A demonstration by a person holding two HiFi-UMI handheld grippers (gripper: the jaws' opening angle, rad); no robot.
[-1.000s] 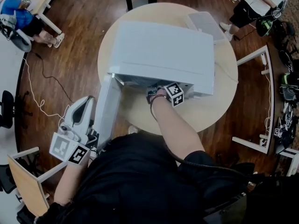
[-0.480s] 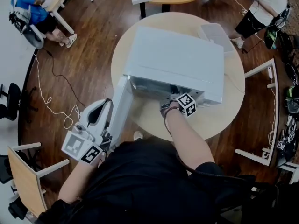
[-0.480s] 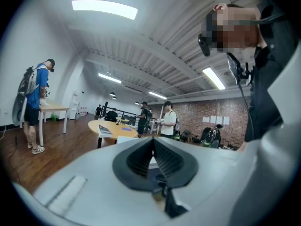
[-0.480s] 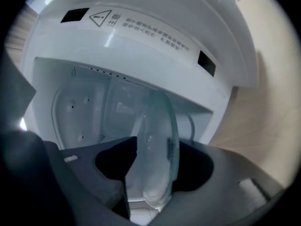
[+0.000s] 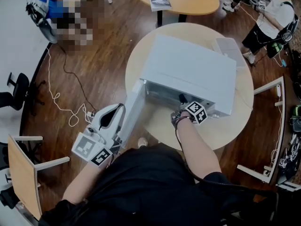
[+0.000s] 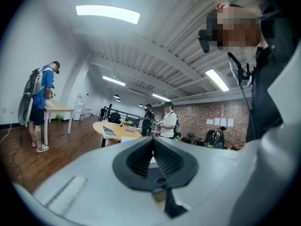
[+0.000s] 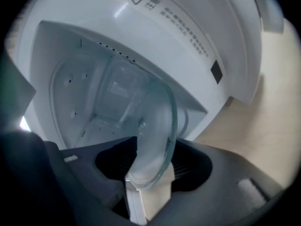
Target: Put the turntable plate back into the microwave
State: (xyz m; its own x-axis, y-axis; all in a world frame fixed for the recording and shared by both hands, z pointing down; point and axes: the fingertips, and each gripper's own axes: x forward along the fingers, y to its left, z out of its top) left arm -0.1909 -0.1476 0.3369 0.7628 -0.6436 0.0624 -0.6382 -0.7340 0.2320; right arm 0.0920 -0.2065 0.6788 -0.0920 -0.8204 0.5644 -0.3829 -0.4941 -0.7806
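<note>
While right gripper (image 7: 149, 171) clamps plate (image 7: 159, 121) by its rim, plate stands on edge, steeply tilted, at mouth of microwave (image 5: 188, 72), cavity just beyond. Left gripper (image 6: 153, 147): jaws together, empty, beside open door (image 5: 133, 108) at left.

Risks, as judged:
- Glass smooth, grip narrow: plate may pivot or slip from pads when levelled.
- Tilted rim may strike cavity roof or frame on entry.
- Plate laid off-centre would likely miss hub and rock.
- Door unbraced: may swing toward right arm.
</note>
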